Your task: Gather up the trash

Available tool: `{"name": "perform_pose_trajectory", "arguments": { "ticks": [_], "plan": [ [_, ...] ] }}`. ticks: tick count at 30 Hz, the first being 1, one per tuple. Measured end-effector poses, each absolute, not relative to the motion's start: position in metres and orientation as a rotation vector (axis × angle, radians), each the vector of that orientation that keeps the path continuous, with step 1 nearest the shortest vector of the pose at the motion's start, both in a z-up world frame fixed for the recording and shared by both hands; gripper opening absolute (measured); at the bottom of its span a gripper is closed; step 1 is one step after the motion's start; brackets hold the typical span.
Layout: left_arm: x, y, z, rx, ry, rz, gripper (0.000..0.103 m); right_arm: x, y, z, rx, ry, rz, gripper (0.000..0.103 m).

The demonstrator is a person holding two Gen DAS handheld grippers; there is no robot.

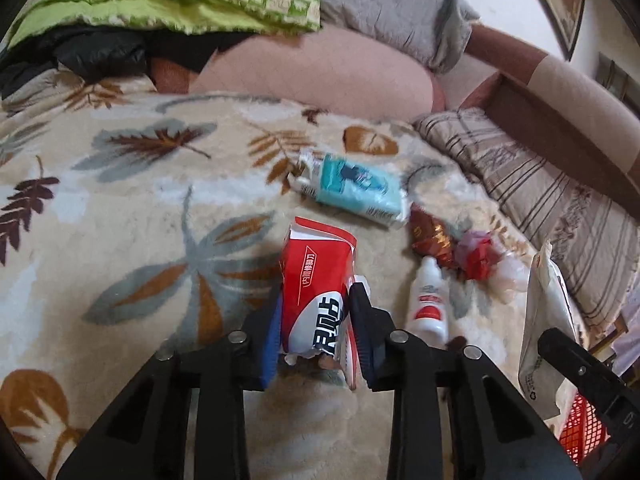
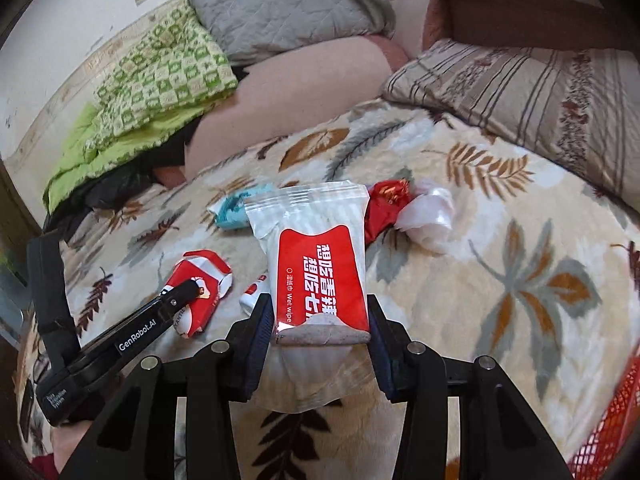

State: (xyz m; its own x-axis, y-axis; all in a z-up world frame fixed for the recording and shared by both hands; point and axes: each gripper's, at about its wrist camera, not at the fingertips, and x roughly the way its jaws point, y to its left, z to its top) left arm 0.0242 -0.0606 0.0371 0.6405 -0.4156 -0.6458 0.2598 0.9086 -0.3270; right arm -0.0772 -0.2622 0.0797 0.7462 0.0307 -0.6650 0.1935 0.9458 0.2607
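My left gripper [image 1: 314, 312] is shut on a crumpled red and white carton [image 1: 312, 280], held just over a leaf-patterned blanket [image 1: 140, 200]. My right gripper [image 2: 320, 320] is shut on a red and white wet-wipe packet [image 2: 316, 256], which stands upright between its fingers. The same packet [image 1: 544, 320] shows at the right edge of the left wrist view. On the blanket lie a teal carton [image 1: 356, 190], a small white bottle [image 1: 428, 300], a dark red foil wrapper [image 1: 432, 240] and a red and clear plastic wad [image 1: 480, 258]. The red carton [image 2: 200, 284] sits under the left gripper's fingers [image 2: 176, 300].
A red mesh basket [image 2: 608, 432] sits at the lower right, also the basket [image 1: 580, 432] in the left view. A striped pillow [image 2: 520, 92], a pink cushion [image 1: 320, 72], a grey quilt [image 2: 288, 8] and a green checked quilt [image 2: 160, 68] border the blanket.
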Motion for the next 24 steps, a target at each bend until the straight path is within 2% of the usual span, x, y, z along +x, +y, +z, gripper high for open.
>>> {"name": "perform_pose_trajectory", "arguments": {
  "ticks": [24],
  "plan": [
    [-0.134,-0.047,0.115,-0.053,0.582,-0.379,0.030,-0.158,-0.250,0.108,0.286,0.715,-0.093,0.048]
  ]
}}
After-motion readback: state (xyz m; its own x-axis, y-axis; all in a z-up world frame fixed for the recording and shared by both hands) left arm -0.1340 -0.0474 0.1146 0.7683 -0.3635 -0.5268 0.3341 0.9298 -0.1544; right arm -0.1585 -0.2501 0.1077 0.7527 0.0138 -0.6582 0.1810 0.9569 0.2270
